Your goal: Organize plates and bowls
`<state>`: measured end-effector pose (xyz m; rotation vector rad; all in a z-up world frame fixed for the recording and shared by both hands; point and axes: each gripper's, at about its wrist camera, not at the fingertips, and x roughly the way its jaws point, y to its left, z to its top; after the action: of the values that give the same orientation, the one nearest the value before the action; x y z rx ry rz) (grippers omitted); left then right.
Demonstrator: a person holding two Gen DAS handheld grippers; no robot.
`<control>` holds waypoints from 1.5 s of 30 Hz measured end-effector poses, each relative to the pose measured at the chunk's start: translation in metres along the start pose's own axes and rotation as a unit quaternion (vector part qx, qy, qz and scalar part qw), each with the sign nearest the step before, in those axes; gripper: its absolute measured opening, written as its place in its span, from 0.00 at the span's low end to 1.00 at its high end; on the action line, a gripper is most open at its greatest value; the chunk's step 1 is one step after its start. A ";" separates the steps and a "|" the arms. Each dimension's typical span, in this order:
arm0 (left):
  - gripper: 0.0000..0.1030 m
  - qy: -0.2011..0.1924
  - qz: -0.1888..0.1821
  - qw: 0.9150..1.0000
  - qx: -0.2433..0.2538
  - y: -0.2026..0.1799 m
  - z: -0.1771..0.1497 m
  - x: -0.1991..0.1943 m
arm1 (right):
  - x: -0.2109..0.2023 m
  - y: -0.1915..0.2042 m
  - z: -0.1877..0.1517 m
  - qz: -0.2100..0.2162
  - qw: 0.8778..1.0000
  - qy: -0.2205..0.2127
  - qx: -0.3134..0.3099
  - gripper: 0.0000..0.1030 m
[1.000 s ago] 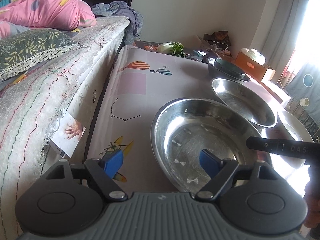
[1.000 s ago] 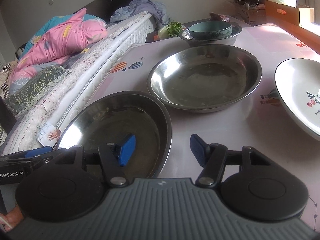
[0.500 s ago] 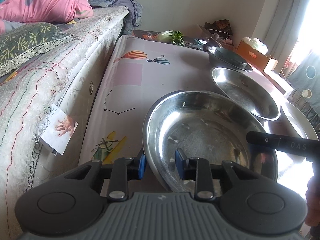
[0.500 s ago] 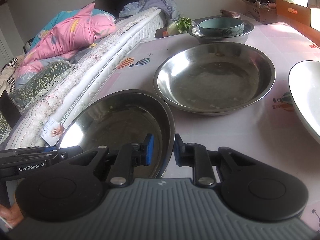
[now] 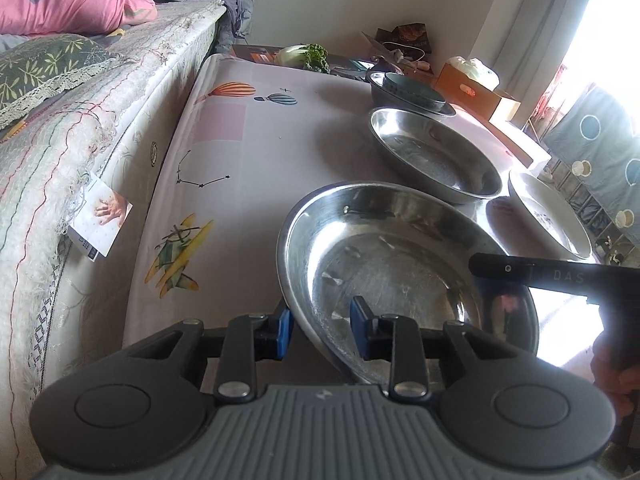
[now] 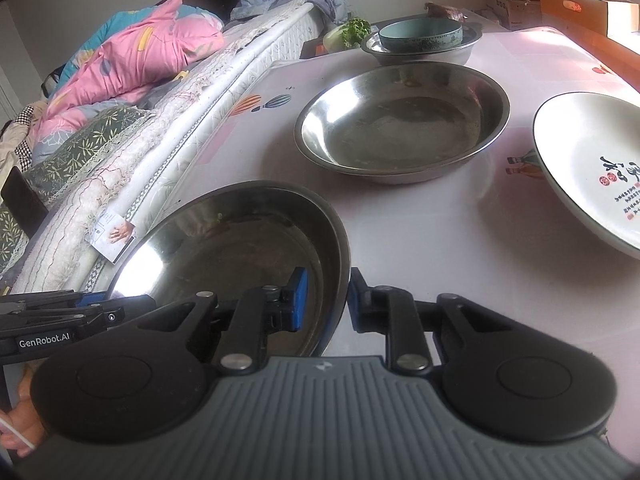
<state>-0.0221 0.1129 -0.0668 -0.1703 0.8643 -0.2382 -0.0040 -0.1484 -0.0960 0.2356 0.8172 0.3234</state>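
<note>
Left wrist view: left gripper [image 5: 320, 326] jaws narrowed on the near-left rim of the near steel plate [image 5: 400, 264], one pad outside, one inside. Plate is at the near edge of the worktop [image 5: 248, 148], apparently tilted. Second steel plate [image 5: 432, 156] just beyond, white plate [image 5: 552, 216] to the right.

Right wrist view: right gripper [image 6: 326, 300] jaws pinch the same plate's right rim. Bowl stack [image 6: 420, 40] at the far end. To do it well: keep both grips even, lift level, clear the second plate's rim before nesting.

A home bedroom: a bed [image 6: 132, 92] with quilts beside a cloth-covered table [image 6: 420, 232].
</note>
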 end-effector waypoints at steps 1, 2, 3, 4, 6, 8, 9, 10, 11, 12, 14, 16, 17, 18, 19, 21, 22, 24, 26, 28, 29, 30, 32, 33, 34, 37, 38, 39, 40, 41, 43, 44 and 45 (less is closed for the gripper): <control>0.30 0.002 -0.005 1.000 -0.001 -0.001 -0.002 -0.001 | -0.002 0.000 -0.002 -0.003 1.000 -0.001 -0.002 0.20; 0.30 0.004 -0.009 1.000 -0.001 -0.001 -0.003 -0.002 | -0.004 0.000 -0.004 -0.007 1.000 -0.001 -0.004 0.20; 0.30 0.005 -0.011 1.000 0.000 -0.003 -0.005 -0.003 | -0.006 0.000 -0.006 -0.011 1.000 -0.002 -0.006 0.21; 0.30 0.008 -0.012 1.000 0.003 -0.004 -0.007 -0.003 | -0.007 0.000 -0.008 -0.014 1.000 -0.002 -0.007 0.21; 0.30 0.010 -0.011 1.000 0.006 -0.005 -0.009 -0.003 | -0.008 -0.001 -0.011 -0.017 1.000 -0.004 -0.006 0.21; 0.30 0.011 -0.010 1.000 0.007 -0.005 -0.010 -0.003 | -0.010 -0.002 -0.011 -0.017 1.000 -0.009 -0.007 0.20; 0.30 0.010 -0.009 1.000 0.007 -0.005 -0.010 -0.004 | -0.010 -0.001 -0.012 -0.020 1.000 -0.011 -0.009 0.20; 0.32 0.007 -0.008 1.000 0.007 -0.005 -0.009 -0.004 | -0.010 -0.001 -0.012 -0.021 1.000 -0.012 -0.011 0.20; 0.38 0.005 -0.008 1.000 0.008 -0.005 -0.008 -0.005 | -0.010 -0.001 -0.012 -0.021 1.000 -0.012 -0.011 0.20; 0.42 0.002 -0.008 1.000 0.010 -0.005 -0.007 -0.006 | -0.010 -0.001 -0.012 -0.021 1.000 -0.013 -0.011 0.20; 0.47 -0.001 -0.004 1.000 0.014 -0.006 -0.005 -0.005 | -0.010 -0.001 -0.012 -0.021 1.000 -0.012 -0.009 0.20; 0.48 0.001 -0.001 1.000 0.017 -0.006 -0.002 -0.001 | -0.010 0.000 -0.012 -0.021 1.000 -0.012 -0.009 0.20; 0.48 0.002 0.001 1.000 0.015 -0.006 -0.001 0.001 | -0.009 0.000 -0.012 -0.021 1.000 -0.013 -0.008 0.20; 0.48 0.002 0.002 1.000 0.013 -0.006 0.000 0.003 | -0.009 0.000 -0.012 -0.021 1.000 -0.013 -0.007 0.20; 0.48 0.002 0.003 1.000 0.013 -0.006 0.000 0.005 | -0.009 -0.001 -0.012 -0.021 1.000 -0.012 -0.005 0.20; 0.48 0.001 0.006 1.000 0.014 -0.006 0.002 0.008 | -0.008 -0.001 -0.013 -0.020 1.000 -0.012 0.001 0.20; 0.48 0.001 0.007 1.000 0.014 -0.006 0.002 0.010 | -0.008 -0.002 -0.013 -0.020 1.000 -0.012 0.004 0.20; 0.48 0.003 0.008 1.000 0.015 -0.006 0.003 0.012 | -0.007 -0.003 -0.013 -0.018 1.000 -0.011 0.012 0.20; 0.48 0.003 0.009 1.000 0.017 -0.006 0.004 0.014 | -0.006 -0.004 -0.014 -0.016 1.000 -0.010 0.017 0.20; 0.48 0.003 0.008 1.000 0.016 -0.006 0.005 0.015 | -0.005 -0.004 -0.015 -0.014 1.000 -0.010 0.022 0.20; 0.47 0.003 0.007 1.000 0.015 -0.006 0.005 0.016 | -0.005 -0.004 -0.015 -0.014 1.000 -0.009 0.023 0.20; 0.47 0.004 0.005 1.000 0.013 -0.006 0.005 0.016 | -0.004 -0.004 -0.015 -0.014 1.000 -0.009 0.023 0.20; 0.47 0.003 -0.002 1.000 0.011 -0.006 0.005 0.016 | -0.004 -0.004 -0.015 -0.014 1.000 -0.009 0.023 0.21; 0.47 0.004 -0.002 1.000 0.010 -0.007 0.005 0.016 | -0.004 -0.004 -0.015 -0.013 1.000 -0.010 0.023 0.21; 0.47 0.005 -0.001 1.000 0.012 -0.007 0.005 0.015 | -0.004 -0.004 -0.015 -0.013 1.000 -0.010 0.024 0.21; 0.48 0.008 -0.007 1.000 0.011 -0.008 0.003 0.012 | -0.005 -0.004 -0.014 -0.012 1.000 -0.011 0.027 0.21; 0.48 0.009 -0.009 1.000 0.012 -0.008 0.002 0.011 | -0.005 -0.005 -0.014 -0.012 0.999 -0.011 0.027 0.21; 0.48 0.010 -0.010 1.000 0.012 -0.009 0.002 0.010 | -0.005 -0.005 -0.014 -0.012 0.999 -0.012 0.028 0.21; 0.48 0.012 -0.012 1.000 0.012 -0.009 0.001 0.009 | -0.005 -0.006 -0.014 -0.012 0.999 -0.012 0.028 0.21; 0.48 0.014 -0.014 1.000 0.012 -0.010 0.000 0.008 | -0.005 -0.006 -0.014 -0.013 0.999 -0.012 0.028 0.21; 0.49 0.016 -0.017 1.000 0.013 -0.011 -0.003 0.006 | -0.005 -0.006 -0.014 -0.014 0.999 -0.013 0.028 0.21; 0.49 0.016 -0.018 1.000 0.014 -0.011 -0.004 0.006 | -0.005 -0.007 -0.013 -0.014 0.999 -0.013 0.029 0.21; 0.49 0.017 -0.018 1.000 0.015 -0.012 -0.005 0.005 | -0.005 -0.007 -0.013 -0.014 0.999 -0.013 0.029 0.21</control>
<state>-0.0245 0.0995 -0.0713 -0.1538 0.8915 -0.2875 -0.0158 -0.1556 -0.1032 0.2810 0.8037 0.2695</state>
